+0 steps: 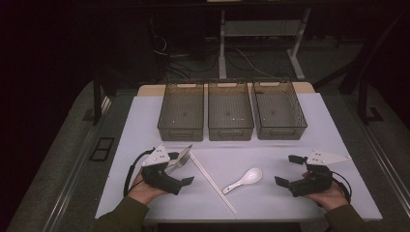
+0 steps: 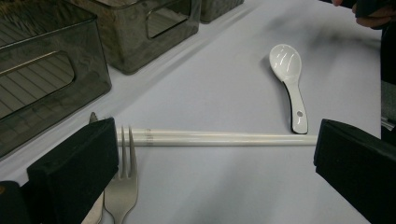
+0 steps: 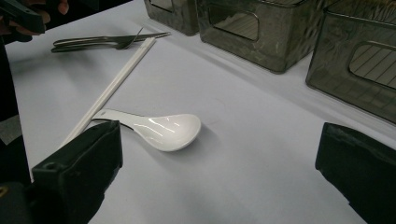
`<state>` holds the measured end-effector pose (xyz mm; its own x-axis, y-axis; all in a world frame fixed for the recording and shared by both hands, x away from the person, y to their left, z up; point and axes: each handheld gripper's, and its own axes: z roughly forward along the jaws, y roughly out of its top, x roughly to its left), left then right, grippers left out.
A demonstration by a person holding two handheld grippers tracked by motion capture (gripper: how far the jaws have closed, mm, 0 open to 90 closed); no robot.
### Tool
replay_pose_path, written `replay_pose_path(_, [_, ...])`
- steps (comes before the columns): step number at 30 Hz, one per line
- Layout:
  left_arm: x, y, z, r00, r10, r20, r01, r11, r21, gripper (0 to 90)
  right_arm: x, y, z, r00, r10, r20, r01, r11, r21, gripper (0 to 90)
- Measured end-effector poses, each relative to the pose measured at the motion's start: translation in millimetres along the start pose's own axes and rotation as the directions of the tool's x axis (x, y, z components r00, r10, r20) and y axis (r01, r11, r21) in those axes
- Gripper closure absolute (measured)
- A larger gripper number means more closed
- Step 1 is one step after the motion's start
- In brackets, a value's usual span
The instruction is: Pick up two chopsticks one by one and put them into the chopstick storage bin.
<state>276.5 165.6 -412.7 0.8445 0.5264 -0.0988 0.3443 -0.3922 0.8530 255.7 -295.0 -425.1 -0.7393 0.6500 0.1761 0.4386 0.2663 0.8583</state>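
Fork (image 2: 122, 186) lies by left gripper's (image 2: 215, 158) wide, empty jaws; right gripper's (image 3: 219, 168) likewise gape

The table (image 1: 309, 125) has a white top. At its far side three dark bins (image 1: 230, 116) stand in a row, side by side. Nearer, a fork (image 1: 180, 159) and a knife (image 3: 107, 38) lie together at the left, white chopsticks (image 1: 211, 181) lie beside them, and a white spoon (image 1: 244, 180) lies just right of the chopsticks.
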Motion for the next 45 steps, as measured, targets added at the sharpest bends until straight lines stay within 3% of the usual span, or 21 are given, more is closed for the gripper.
replay_pose_path(6, [-0.2, 0.8, 4.0, 1.0000, -0.006, -0.007, 0.006, 0.9998, 0.017, 0.8, -0.5, 0.0, 0.1, 1.0000, 0.003, -0.002, -0.003, 1.0000, 0.000, 0.7])
replay_pose_path(11, [-1.2, 4.8, 9.7, 0.9998, 0.001, -0.021, -0.001, 0.9995, 0.032, 8.8, -1.1, 0.1, 0.6, 1.0000, 0.003, -0.004, -0.003, 1.0000, 0.000, 0.7])
replay_pose_path(16, [-2.1, 8.9, 17.7, 0.9991, 0.014, -0.040, -0.011, 0.9985, 0.053, 23.1, -0.2, 0.1, 1.7, 1.0000, 0.004, -0.006, -0.004, 1.0000, 0.005, 0.7])
replay_pose_path(17, [-2.2, 9.2, 19.3, 0.9991, 0.012, -0.041, -0.010, 0.9982, 0.060, 30.3, 0.9, 0.8, 1.8, 1.0000, -0.004, -0.004, 0.004, 1.0000, -0.001, 0.7])
replay_pose_path(18, [-1.7, 9.3, 20.9, 0.9990, 0.015, -0.041, -0.013, 0.9980, 0.062, 30.3, 0.9, 0.8, 1.8, 1.0000, -0.004, -0.004, 0.004, 1.0000, -0.001, 0.7])
replay_pose_path(20, [-0.5, 8.9, 24.5, 0.9989, 0.012, -0.045, -0.009, 0.9973, 0.073, 40.1, 1.3, 0.9, 2.3, 1.0000, -0.001, -0.005, 0.001, 1.0000, 0.003, 0.7])
replay_pose_path(21, [0.0, 8.4, 27.0, 0.9990, 0.009, -0.044, -0.006, 0.9969, 0.079, 40.1, 1.3, 0.9, 2.3, 1.0000, -0.001, -0.005, 0.001, 1.0000, 0.003, 0.7])
replay_pose_path(27, [4.3, 5.5, 40.2, 0.9969, 0.020, -0.076, -0.007, 0.9863, 0.165, 67.8, 0.0, 0.8, 3.3, 1.0000, 0.008, -0.006, -0.008, 1.0000, 0.005, 0.7])
replay_pose_path(29, [5.6, 4.2, 44.6, 0.9943, 0.020, -0.105, 0.002, 0.9794, 0.202, 74.8, 0.1, 0.7, 3.0, 0.9999, 0.009, -0.007, -0.009, 0.9999, 0.004, 0.7])
replay_pose_path(32, [6.3, 3.4, 47.1, 0.9932, 0.022, -0.115, 0.004, 0.9753, 0.221, 83.4, 0.1, 0.7, 3.0, 0.9999, 0.010, -0.006, -0.010, 0.9999, 0.003, 0.7])
replay_pose_path(35, [6.4, 2.9, 49.5, 0.9914, 0.018, -0.129, 0.012, 0.9732, 0.230, 87.8, 0.0, 0.9, 3.4, 1.0000, 0.008, -0.005, -0.008, 1.0000, 0.004, 0.7])
replay_pose_path(45, [5.3, 2.4, 62.1, 0.9913, 0.039, -0.125, -0.004, 0.9636, 0.267, 88.3, -0.3, 0.8, 3.6, 0.9999, 0.012, -0.002, -0.012, 0.9999, 0.005, 0.7])
